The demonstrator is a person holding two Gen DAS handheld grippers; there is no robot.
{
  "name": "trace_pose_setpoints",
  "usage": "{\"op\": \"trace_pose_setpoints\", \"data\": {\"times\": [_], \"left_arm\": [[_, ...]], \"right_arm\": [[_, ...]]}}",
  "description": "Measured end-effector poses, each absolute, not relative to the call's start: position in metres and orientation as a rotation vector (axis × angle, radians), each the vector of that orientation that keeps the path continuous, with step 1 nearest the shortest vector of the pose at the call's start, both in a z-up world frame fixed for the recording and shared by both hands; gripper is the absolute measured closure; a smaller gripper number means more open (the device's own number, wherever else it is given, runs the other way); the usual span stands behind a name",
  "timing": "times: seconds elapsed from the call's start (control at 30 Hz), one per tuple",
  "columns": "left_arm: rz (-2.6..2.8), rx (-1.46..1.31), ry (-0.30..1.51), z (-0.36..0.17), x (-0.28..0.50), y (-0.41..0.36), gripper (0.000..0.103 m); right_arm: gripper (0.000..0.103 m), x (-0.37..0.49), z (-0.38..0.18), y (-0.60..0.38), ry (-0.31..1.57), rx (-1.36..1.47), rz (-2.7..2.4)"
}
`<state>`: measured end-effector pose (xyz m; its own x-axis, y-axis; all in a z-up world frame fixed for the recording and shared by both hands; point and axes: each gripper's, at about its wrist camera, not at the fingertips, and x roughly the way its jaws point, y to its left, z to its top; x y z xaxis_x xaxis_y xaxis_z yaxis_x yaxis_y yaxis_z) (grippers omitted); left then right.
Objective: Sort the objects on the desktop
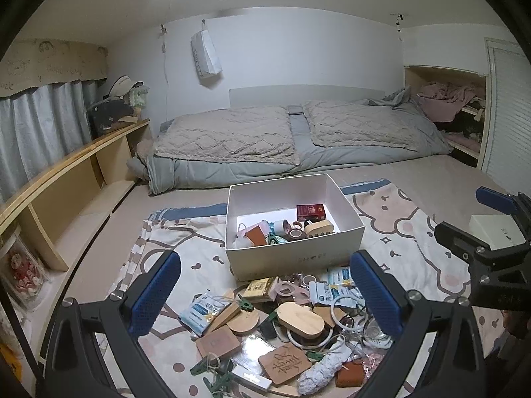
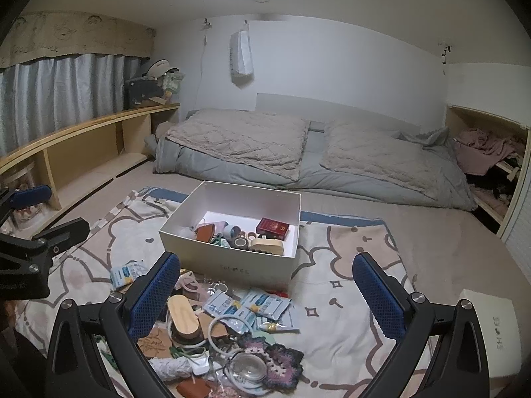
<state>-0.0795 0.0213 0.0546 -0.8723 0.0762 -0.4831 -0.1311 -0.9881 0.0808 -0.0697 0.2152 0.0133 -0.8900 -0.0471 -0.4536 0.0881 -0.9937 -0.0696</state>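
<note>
A white shoe box [image 1: 295, 260] [image 2: 232, 263] stands open on a cartoon-print blanket [image 1: 405, 232]. Inside lie a red packet [image 1: 310, 212] [image 2: 273, 227], tape rolls and a wooden brush. In front of the box is a loose pile [image 1: 282, 328] [image 2: 225, 331]: an oval wooden brush [image 1: 300, 318] [image 2: 182, 315], blue-white sachets [image 2: 262, 305], rings, green clips, an engraved wooden tile [image 1: 285, 363] and a crocheted coaster [image 2: 280, 358]. My left gripper [image 1: 265, 293] [image 2: 49, 214] hovers open above the pile. My right gripper [image 2: 265, 293] [image 1: 474, 215] is open too, holding nothing.
The white box lid [image 2: 494, 325] [image 1: 497, 232] lies on the right of the blanket. Folded grey bedding [image 1: 298, 132] stretches along the far wall. A low wooden shelf [image 1: 83, 165] runs down the left under curtains. A cupboard with clothes [image 2: 488, 152] sits at the right.
</note>
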Motion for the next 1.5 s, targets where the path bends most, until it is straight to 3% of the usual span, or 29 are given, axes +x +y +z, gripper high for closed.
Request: {"op": "trace_pose_setpoints", "data": {"times": [1.5], "left_arm": [[2.966, -0.783, 0.147, 0.0487, -0.0778, 0.015, 0.0]], "right_arm": [[0.0, -0.0648, 0.015, 0.206, 0.178, 0.722, -2.978]]}}
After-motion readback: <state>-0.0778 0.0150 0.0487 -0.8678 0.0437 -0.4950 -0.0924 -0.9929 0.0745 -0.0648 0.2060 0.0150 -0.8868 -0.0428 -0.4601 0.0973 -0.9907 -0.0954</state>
